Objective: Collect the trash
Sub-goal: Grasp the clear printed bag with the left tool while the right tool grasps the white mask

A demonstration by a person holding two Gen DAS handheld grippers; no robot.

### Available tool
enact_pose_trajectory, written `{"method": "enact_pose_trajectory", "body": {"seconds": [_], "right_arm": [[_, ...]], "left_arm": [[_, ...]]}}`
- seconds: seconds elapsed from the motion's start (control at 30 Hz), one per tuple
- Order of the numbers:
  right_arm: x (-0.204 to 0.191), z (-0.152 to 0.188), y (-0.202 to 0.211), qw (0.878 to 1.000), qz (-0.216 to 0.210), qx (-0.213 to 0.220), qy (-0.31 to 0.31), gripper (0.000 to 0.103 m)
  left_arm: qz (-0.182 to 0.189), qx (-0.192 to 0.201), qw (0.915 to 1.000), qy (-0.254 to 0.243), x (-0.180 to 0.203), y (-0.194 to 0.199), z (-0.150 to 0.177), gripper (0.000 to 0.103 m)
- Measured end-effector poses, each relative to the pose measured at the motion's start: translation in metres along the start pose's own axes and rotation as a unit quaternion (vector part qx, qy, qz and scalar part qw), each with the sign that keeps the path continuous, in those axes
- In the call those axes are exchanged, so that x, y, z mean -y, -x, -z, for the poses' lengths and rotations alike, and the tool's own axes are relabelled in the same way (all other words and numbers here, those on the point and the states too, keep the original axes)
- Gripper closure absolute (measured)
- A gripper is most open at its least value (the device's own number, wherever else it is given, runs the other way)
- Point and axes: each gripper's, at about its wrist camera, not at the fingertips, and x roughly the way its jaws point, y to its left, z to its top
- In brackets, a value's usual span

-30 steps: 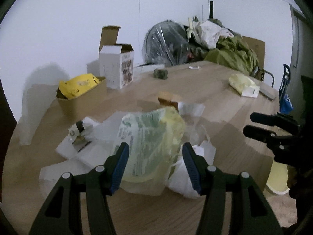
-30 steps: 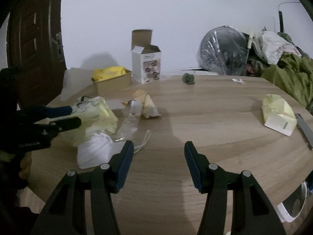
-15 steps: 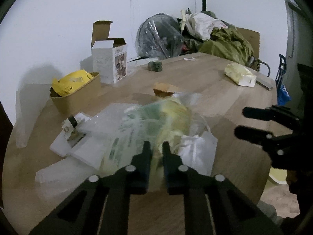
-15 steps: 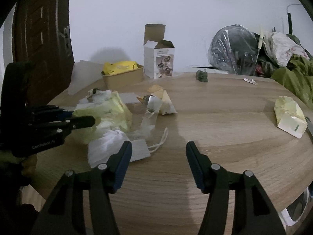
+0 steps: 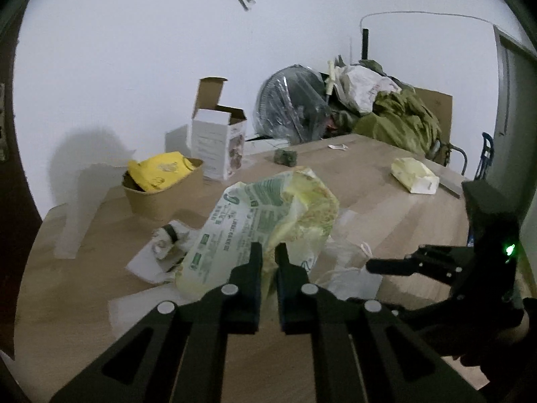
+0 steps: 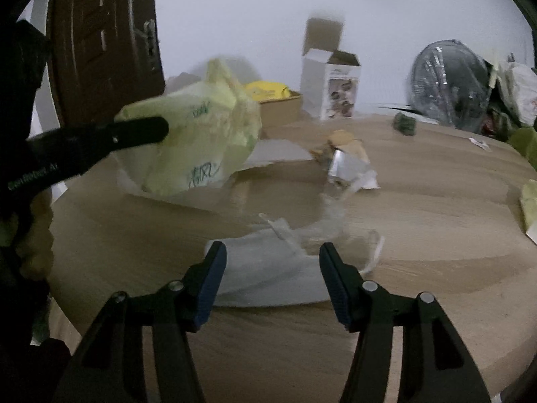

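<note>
plastic bag (image 5: 265, 215): we see pale yellow-green with green print; white patches
table (image 5: 386, 208): light wood grain
paper tub (image 5: 161, 198): we read it as kraft brown, left of the bag; yellow packet (image 5: 161, 169) inside
carton (image 5: 218, 147): white, brown inner flap, behind the tub
right gripper (image 6: 272, 277): black; blue pads (image 6: 211, 282)
face mask (image 6: 265, 275): white, nearer us than the bag
door (image 6: 100, 40): dark brown
wall (image 5: 134, 50): white
</note>
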Motion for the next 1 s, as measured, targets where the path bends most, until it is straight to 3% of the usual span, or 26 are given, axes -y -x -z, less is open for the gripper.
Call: {"method": "enact_pose_trajectory", "body": {"seconds": [0.53,0.8,0.87,1.0], "right_arm": [[-0.008,0.002,-0.026,0.999,0.008,-0.041,0.004,0.049],[-0.010,0.005,-0.025,0.999,0.000,-0.037,0.018,0.060],[-0.012,0.005,-0.026,0.999,-0.006,-0.035,0.023,0.073],[-0.018,0.006,-0.024,0.999,-0.016,-0.033,0.032,0.082]], "left_arm": [[-0.012,0.009,0.9998,0.010,-0.011,0.012,0.004,0.096],[-0.015,0.012,0.9998,0.008,-0.007,0.017,0.004,0.096],[-0.016,0.012,0.9998,0.005,-0.005,0.018,0.004,0.096],[-0.019,0.015,0.9997,0.004,-0.005,0.020,0.003,0.096]]}}
